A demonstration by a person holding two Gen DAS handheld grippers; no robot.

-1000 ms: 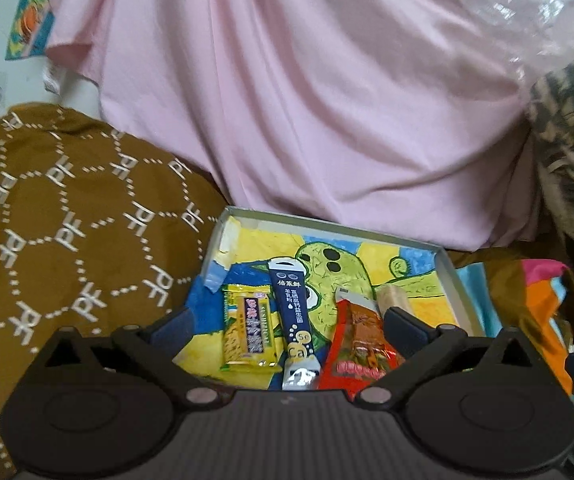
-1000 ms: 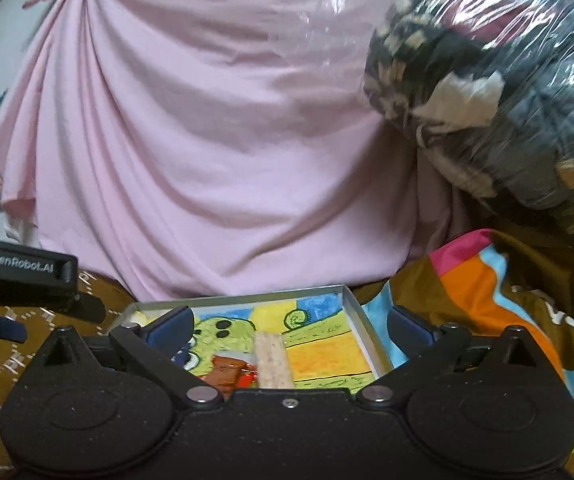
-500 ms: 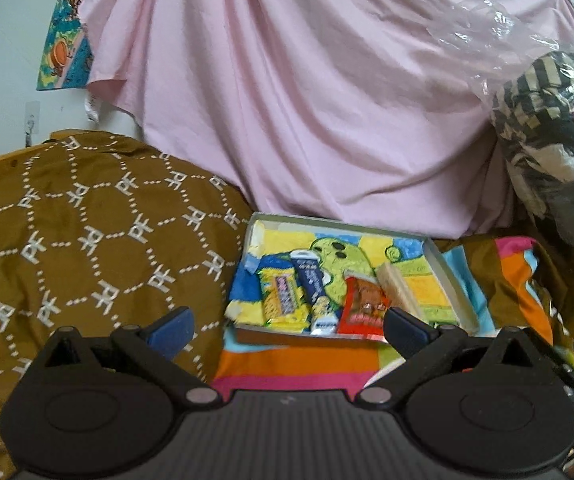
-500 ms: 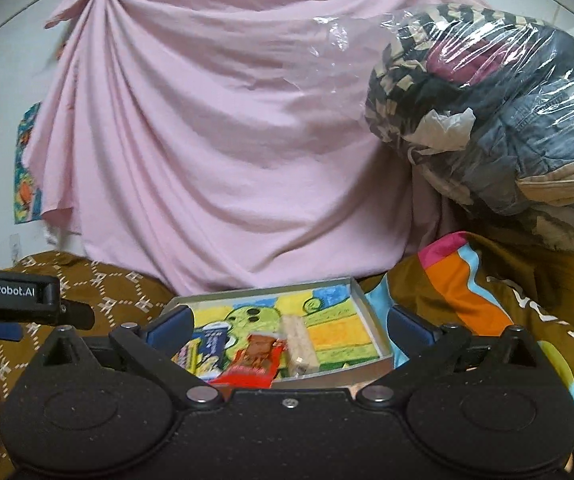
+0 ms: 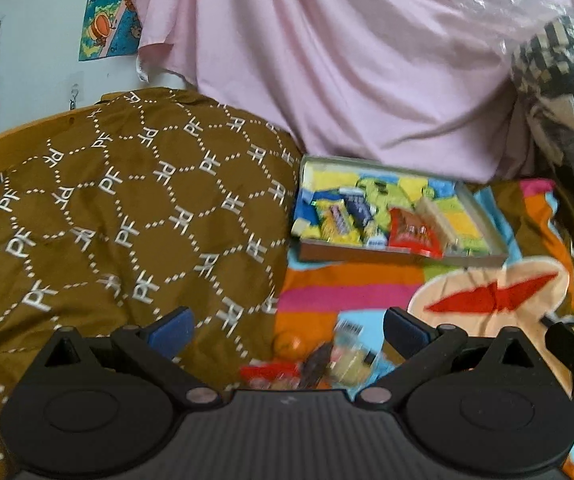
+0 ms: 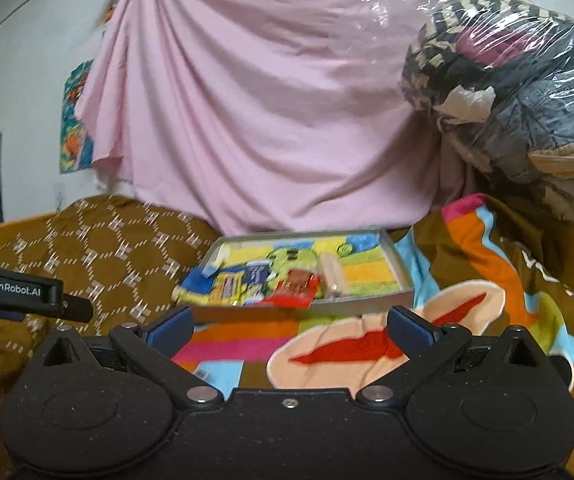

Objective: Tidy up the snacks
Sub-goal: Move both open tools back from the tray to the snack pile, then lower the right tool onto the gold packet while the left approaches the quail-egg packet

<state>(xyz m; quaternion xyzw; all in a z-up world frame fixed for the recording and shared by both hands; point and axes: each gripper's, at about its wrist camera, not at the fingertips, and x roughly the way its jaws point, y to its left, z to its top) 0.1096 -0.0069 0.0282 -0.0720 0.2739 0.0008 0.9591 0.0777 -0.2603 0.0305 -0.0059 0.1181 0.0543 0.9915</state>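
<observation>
A shallow grey tray [image 5: 483, 258] with a cartoon-printed bottom lies on the colourful blanket. In it, side by side, are a yellow packet [image 5: 337, 224], a blue-and-white packet [image 5: 361, 212], a red packet [image 5: 413, 234] and a beige wafer bar [image 5: 435, 216]. The right wrist view shows the same tray [image 6: 403, 274] and red packet [image 6: 297, 290]. My left gripper [image 5: 287, 326] is open, well back from the tray, over a blurred heap of loose snacks [image 5: 319, 362]. Open and empty, my right gripper [image 6: 289, 326] hovers short of the tray.
A brown patterned pillow [image 5: 127, 220] rises left of the tray. A pink sheet [image 6: 267, 120] hangs behind it. A plastic-wrapped bundle of clothes [image 6: 519, 92] sits at the right. The striped blanket [image 6: 487, 280] covers the bed around the tray.
Both grippers have pulled back from the tray, which now looks smaller and farther. Loose snacks on the blanket have come into the left wrist view.
</observation>
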